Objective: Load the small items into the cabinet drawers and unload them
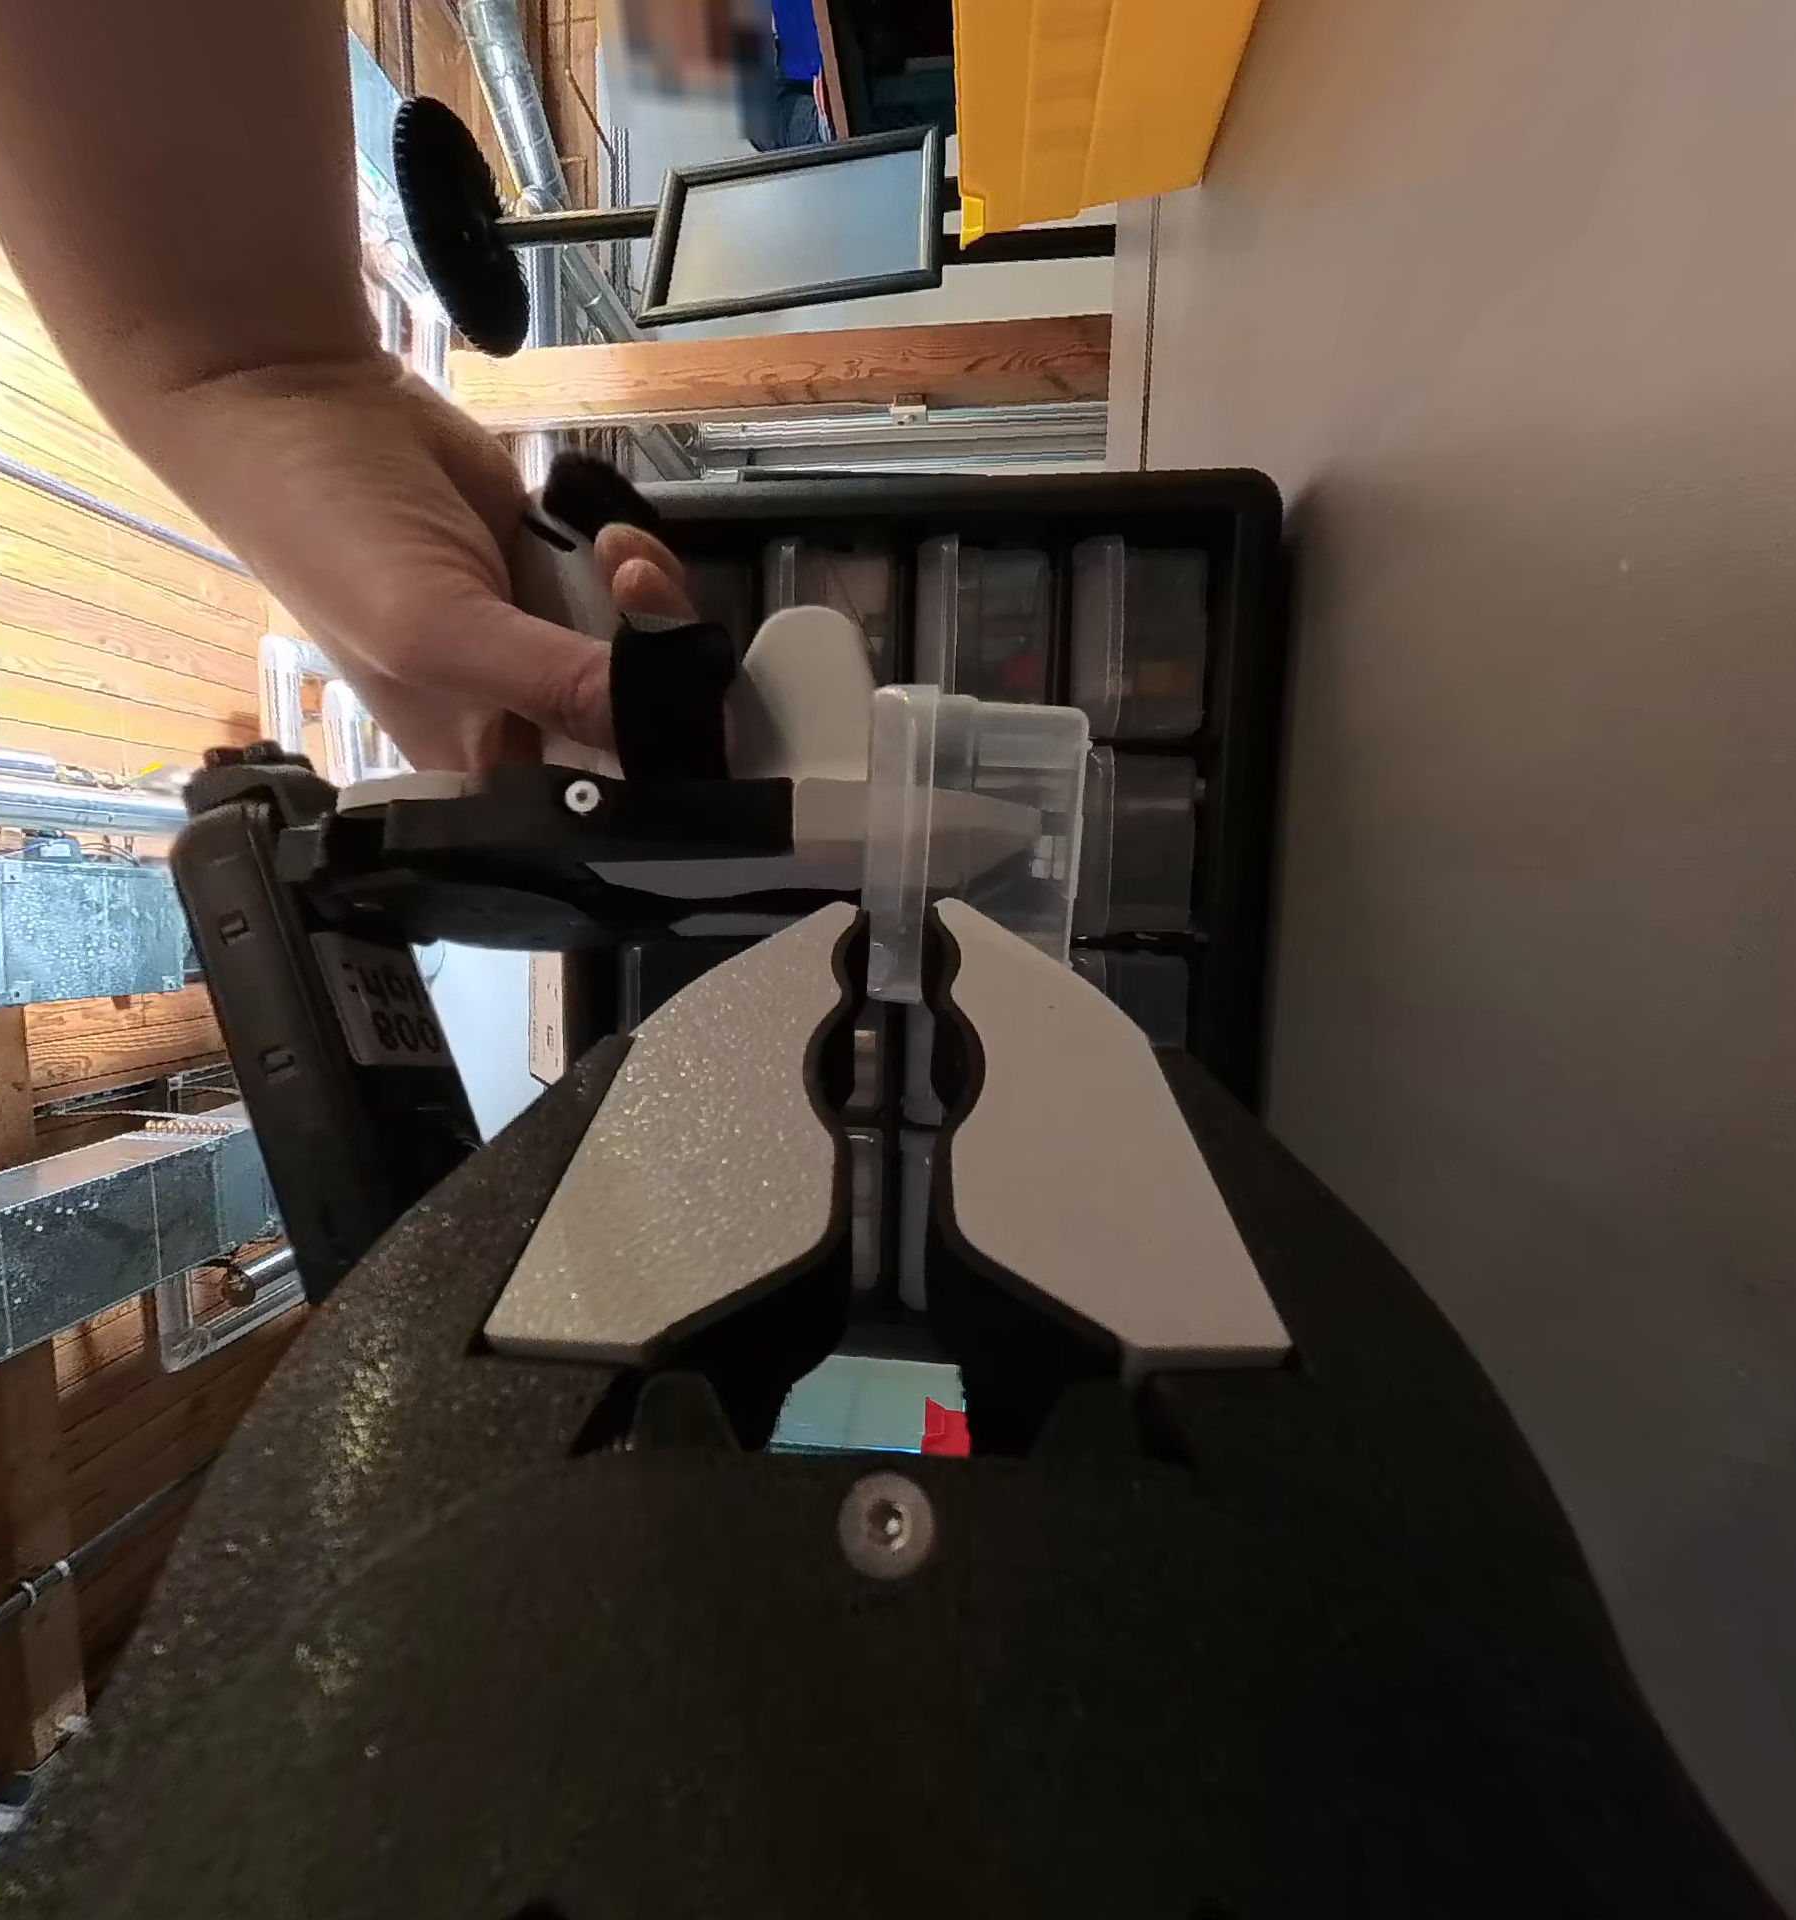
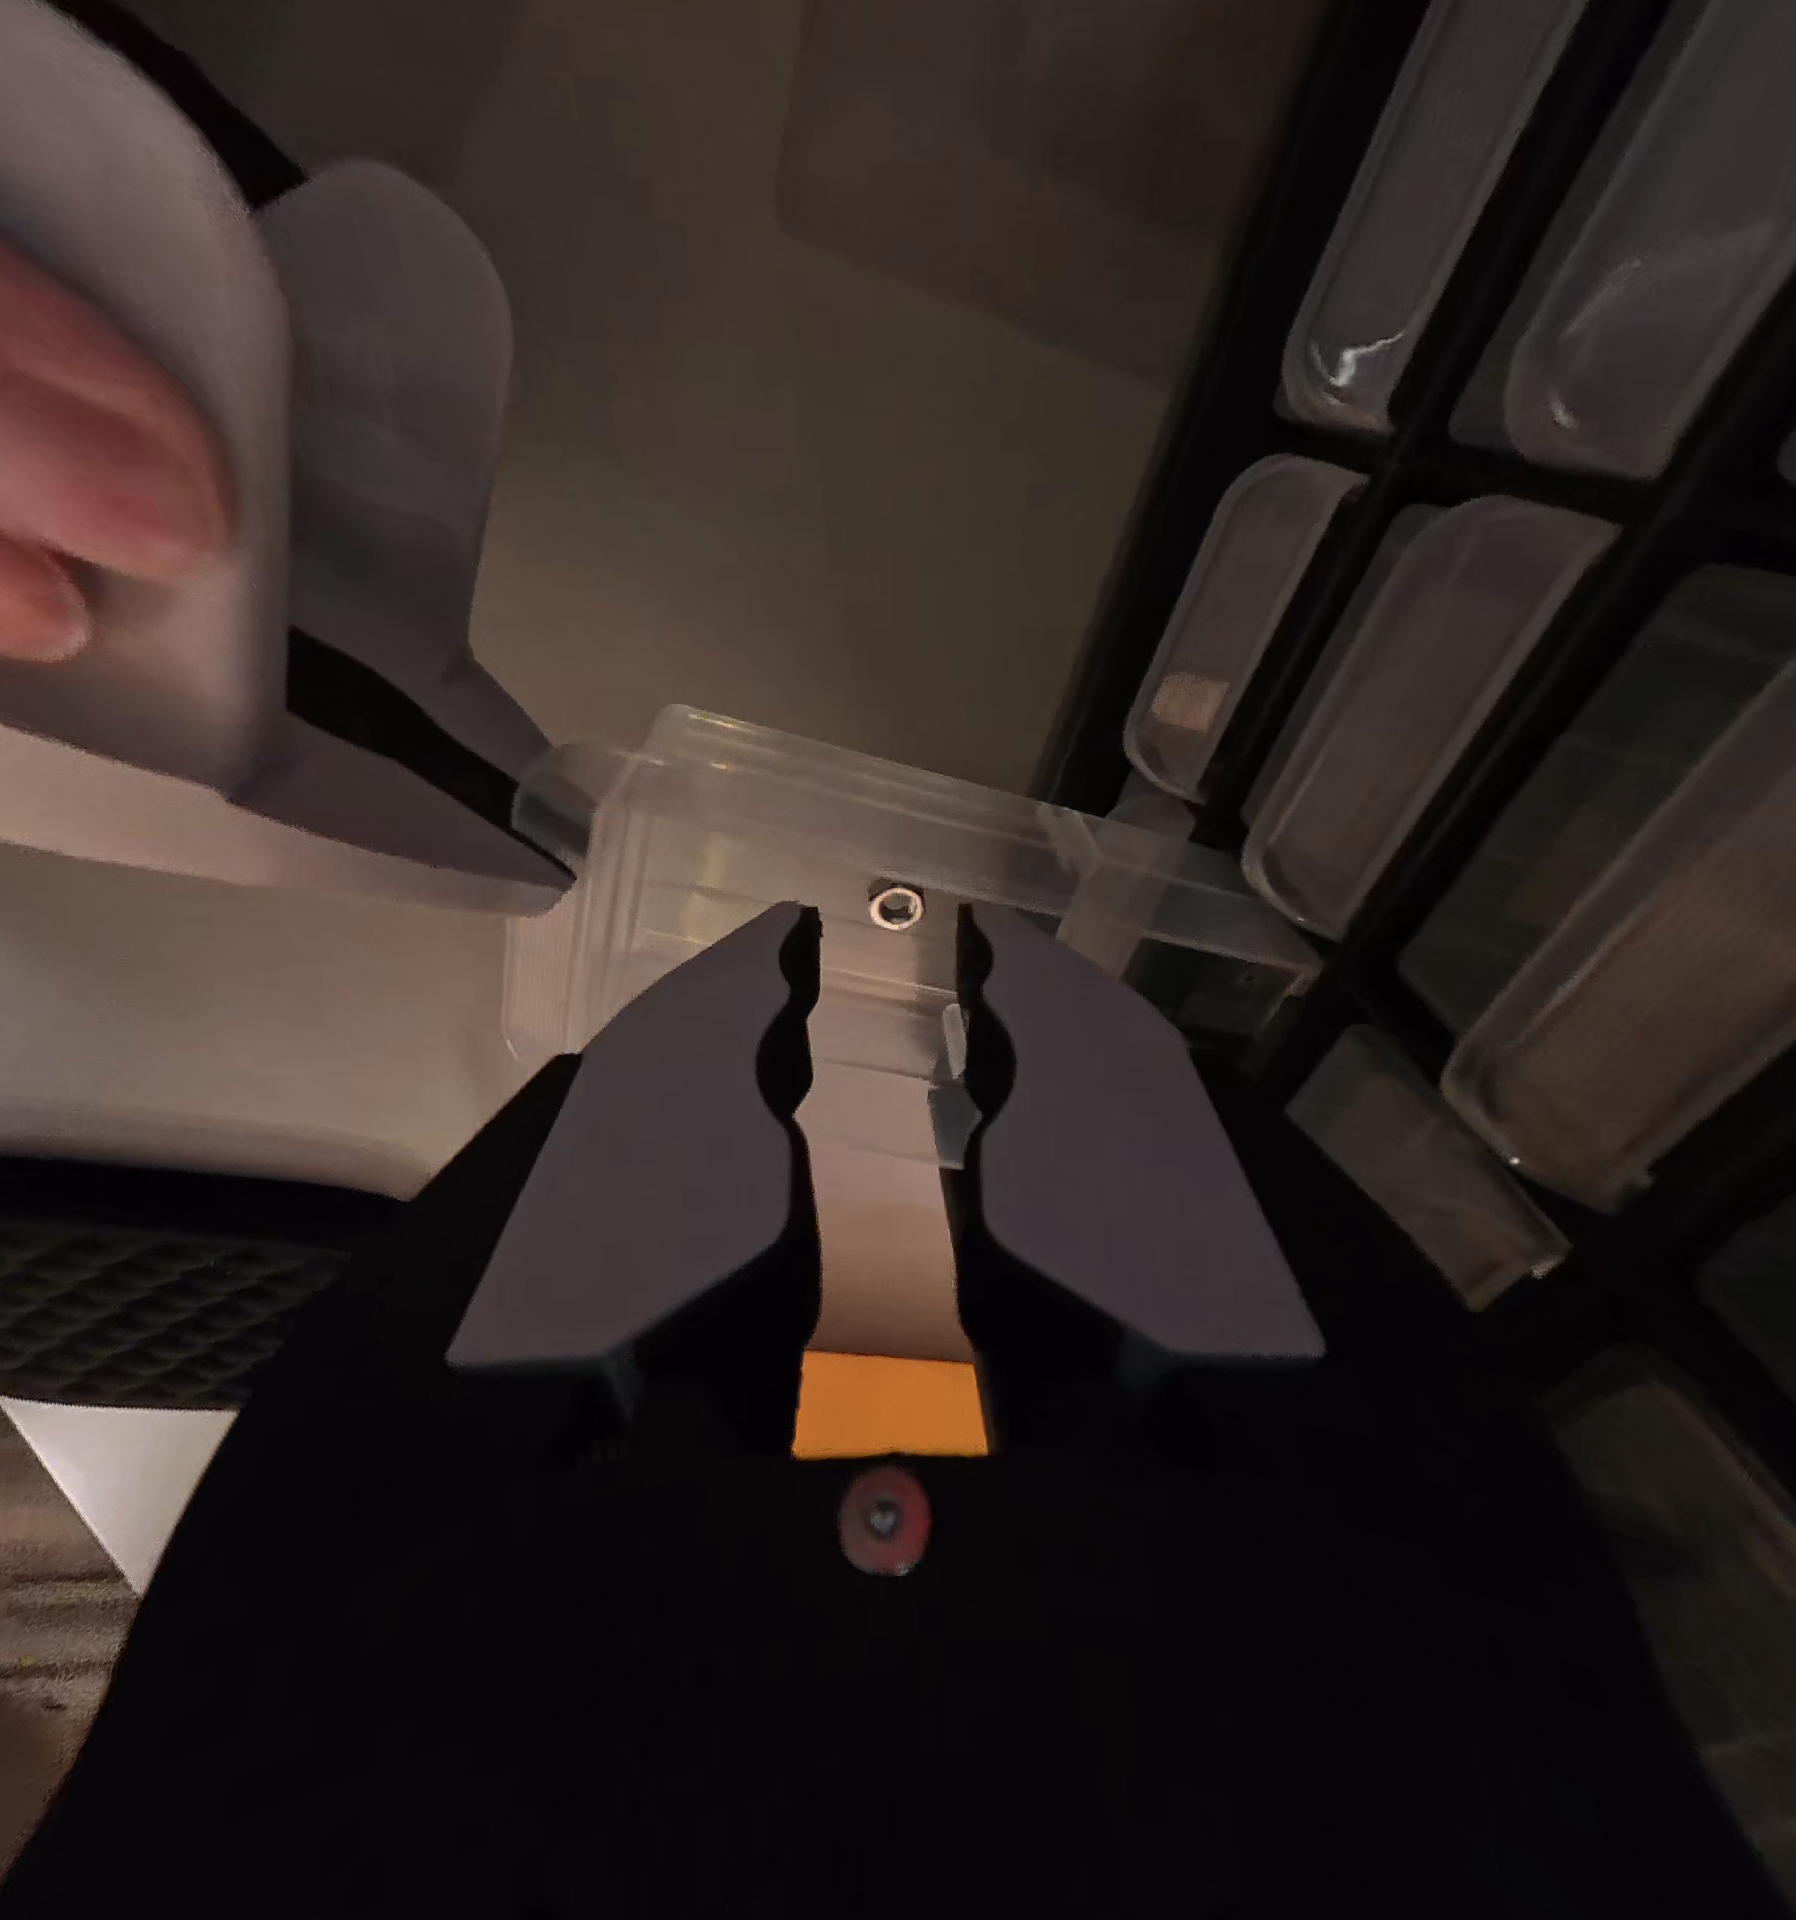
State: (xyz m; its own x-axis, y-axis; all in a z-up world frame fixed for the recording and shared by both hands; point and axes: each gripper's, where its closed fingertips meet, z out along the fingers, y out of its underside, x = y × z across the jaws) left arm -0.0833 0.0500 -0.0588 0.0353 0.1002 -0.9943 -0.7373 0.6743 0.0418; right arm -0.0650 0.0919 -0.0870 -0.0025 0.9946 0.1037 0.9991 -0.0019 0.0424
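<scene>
The clear plastic drawer point(image 1: 987, 800), pinched at its front tab by the closed left hand-held gripper point(image 1: 899, 935), could tip and spill its small metal nut point(image 2: 895, 906), at 12 o'clock of the half-open, empty right hand-held gripper point(image 2: 889, 920).

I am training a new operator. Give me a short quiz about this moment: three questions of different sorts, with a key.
1. True or false: the left gripper is open and touches nothing.
2. Which small item shows inside the clear drawer? A) a red button B) a metal nut C) a battery
3. Fill in: the jaws of the right gripper, above the drawer, are ____.
Key: 1 false, it is shut on the drawer's front tab; 2 B; 3 open.
</scene>
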